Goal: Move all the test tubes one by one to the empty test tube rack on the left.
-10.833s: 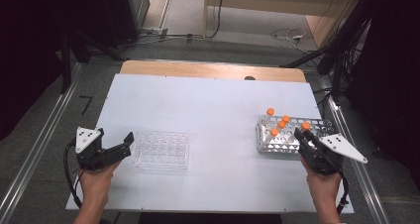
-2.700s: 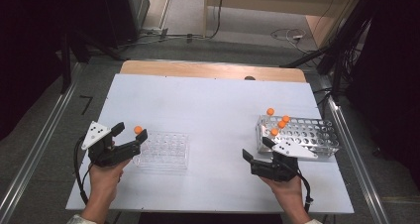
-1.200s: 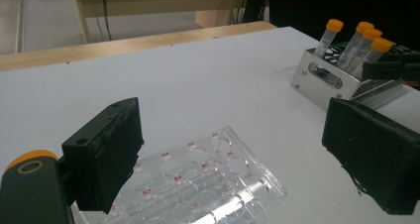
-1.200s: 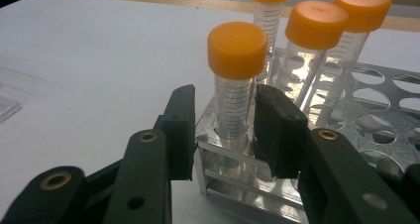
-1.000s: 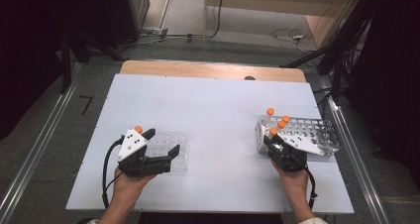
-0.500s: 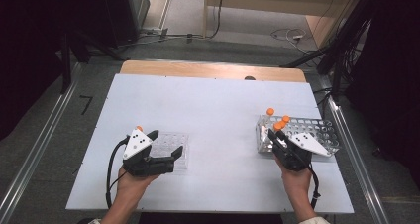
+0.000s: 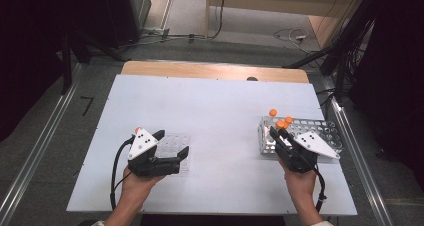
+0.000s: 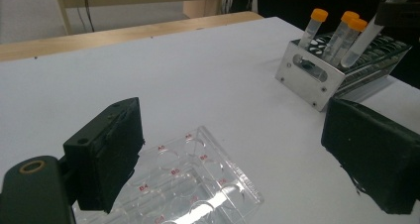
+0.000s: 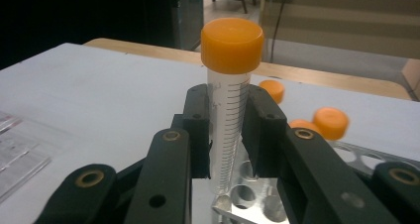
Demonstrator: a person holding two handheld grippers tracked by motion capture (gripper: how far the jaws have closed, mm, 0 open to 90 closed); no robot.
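Observation:
My right gripper point(image 9: 228, 132) is shut on a clear graduated tube point(image 9: 227, 110) with an orange cap, held upright with its tip just above the metal tube rack point(image 9: 247, 187). In the high view this gripper point(image 7: 276, 133) sits at the near left corner of the rack point(image 7: 327, 128), with the held tube point(image 7: 280, 124) at its tips. Three more orange-capped tubes point(image 8: 341, 35) stand in the rack point(image 8: 307, 78). My left gripper point(image 7: 171, 146) is open over the clear well plate point(image 7: 175, 138). Its wide-apart jaws straddle the plate point(image 8: 198, 184) without touching it.
An orange cap point(image 7: 137, 130) peeks out beside the left gripper's grey plate, at the well plate's far left corner. The white table point(image 7: 215, 111) ends in a wooden strip point(image 7: 215, 71) at the back. Metal rails run along both sides.
The right gripper has risen a little and carried the tube up out of the rack. The left gripper has stayed over the well plate.

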